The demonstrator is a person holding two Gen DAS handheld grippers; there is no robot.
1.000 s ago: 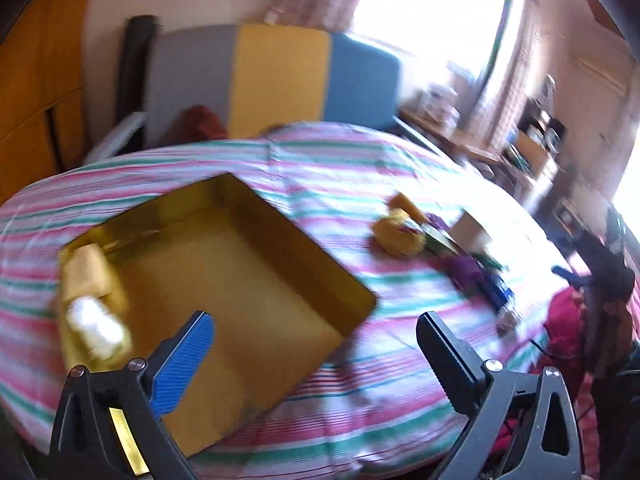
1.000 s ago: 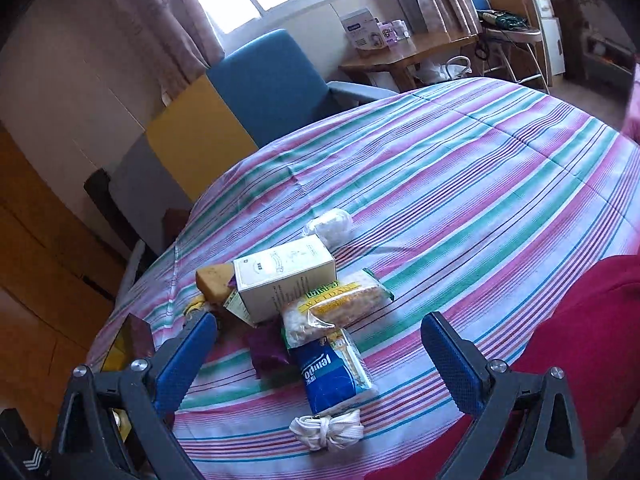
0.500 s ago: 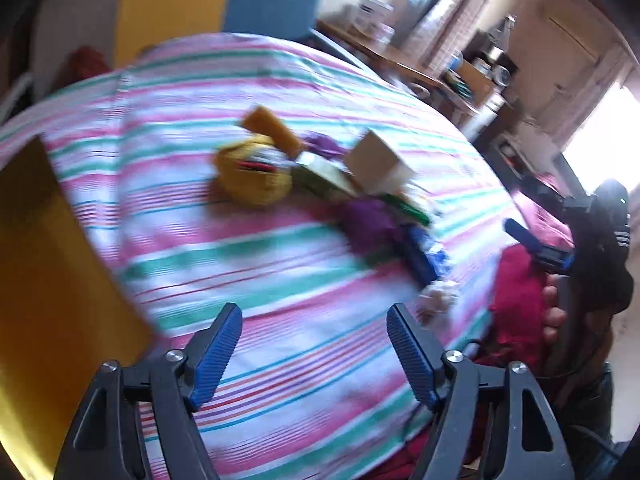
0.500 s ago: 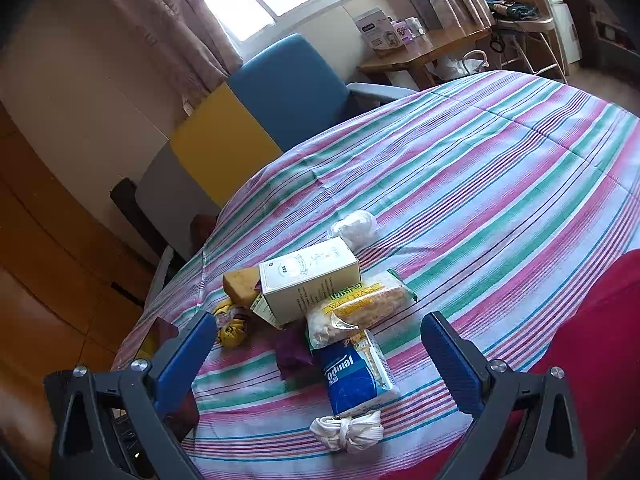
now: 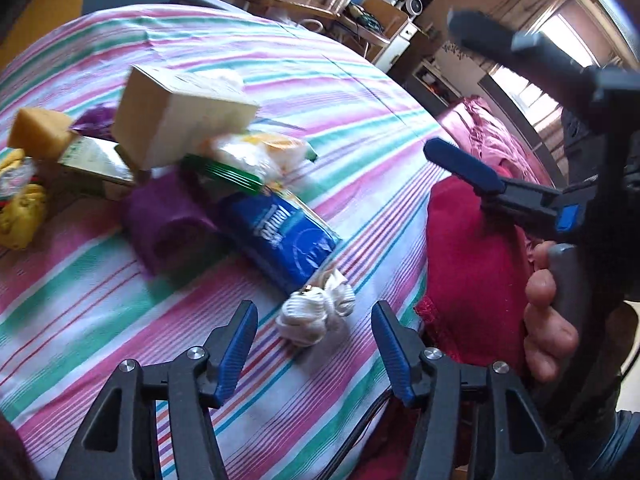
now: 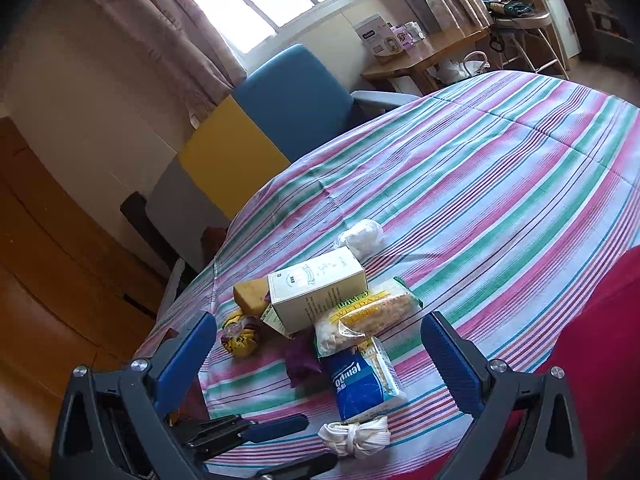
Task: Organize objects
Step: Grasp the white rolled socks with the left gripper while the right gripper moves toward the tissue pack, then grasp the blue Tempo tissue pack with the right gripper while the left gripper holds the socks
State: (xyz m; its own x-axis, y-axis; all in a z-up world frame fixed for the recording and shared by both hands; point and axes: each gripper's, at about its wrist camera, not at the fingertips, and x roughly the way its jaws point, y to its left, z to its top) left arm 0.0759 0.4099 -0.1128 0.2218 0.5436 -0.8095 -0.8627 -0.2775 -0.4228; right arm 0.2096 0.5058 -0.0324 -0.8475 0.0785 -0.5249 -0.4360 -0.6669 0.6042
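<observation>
Swung away from the tin, my left gripper [image 5: 312,340] now hangs just short of the white cord bundle [image 5: 316,314], half-closing, empty; right gripper [image 6: 320,360] waits wide, empty.

Open right hand-held gripper [image 6: 320,354] frames blue tissue pack [image 6: 366,384].

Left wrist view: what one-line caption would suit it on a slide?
Left tool, jaws just narrowing, empty, approaches a white cord bundle beside a blue tissue pack on the striped cloth.
</observation>
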